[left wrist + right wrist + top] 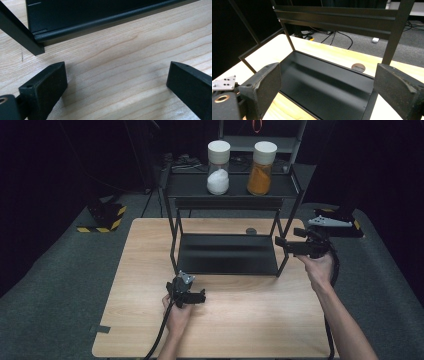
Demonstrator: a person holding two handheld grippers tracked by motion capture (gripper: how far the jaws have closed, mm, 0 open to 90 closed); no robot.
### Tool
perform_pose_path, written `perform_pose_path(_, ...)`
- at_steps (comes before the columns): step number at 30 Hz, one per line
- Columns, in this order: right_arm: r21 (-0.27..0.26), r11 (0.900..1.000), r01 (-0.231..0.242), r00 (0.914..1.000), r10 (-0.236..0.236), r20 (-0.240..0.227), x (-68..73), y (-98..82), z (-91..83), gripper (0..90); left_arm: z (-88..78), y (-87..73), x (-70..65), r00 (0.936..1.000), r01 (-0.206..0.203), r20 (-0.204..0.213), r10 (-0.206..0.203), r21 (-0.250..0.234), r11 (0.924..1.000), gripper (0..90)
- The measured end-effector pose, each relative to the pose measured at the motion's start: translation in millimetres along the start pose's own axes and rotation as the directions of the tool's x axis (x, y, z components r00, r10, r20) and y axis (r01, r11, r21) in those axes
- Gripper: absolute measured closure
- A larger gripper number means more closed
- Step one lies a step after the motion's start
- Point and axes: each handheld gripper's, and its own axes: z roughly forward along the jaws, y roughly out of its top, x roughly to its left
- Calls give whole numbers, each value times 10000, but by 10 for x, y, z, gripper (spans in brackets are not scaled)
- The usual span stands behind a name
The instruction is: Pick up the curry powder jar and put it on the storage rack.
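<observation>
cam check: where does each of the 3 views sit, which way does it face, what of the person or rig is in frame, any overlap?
High view: above the person's side, looking forward and down on the wooden table, black rack and two jars; both forearms, left gripper, right gripper.
Left gripper view: low over the tabletop, facing the rack's front lip; its own spread jaws.
Right gripper view: at the rack's right end, looking across the lower shelf; its own spread jaws.
Shared: all show rack and table.
</observation>
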Motion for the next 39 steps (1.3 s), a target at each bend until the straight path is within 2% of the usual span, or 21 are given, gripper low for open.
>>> perform_pose_path(6, -39, 10000, -21, 10000, 21, 3, -1, -114, 12, 80, 0, 0, 0, 10000, 0, -1, 0, -1, 10000, 29)
perform_pose_path(17, -64, 9996, 287, 9996, -287, -10, 64, -321, 44, 80, 0, 1, 0, 10000, -10, -2, 10, 6, 10000, 29)
perform_pose_path(26, 32, 9996, 285, 9996, -285, -81, 85, -471, 101, 78, 0, 1, 0, 10000, -10, -4, 10, 6, 10000, 29)
perform_pose_path(39, 263, 9987, 444, 9988, -439, -196, 148, -608, 219, 80, 0, 1, 0, 10000, -10, -4, 10, 6, 10000, 29)
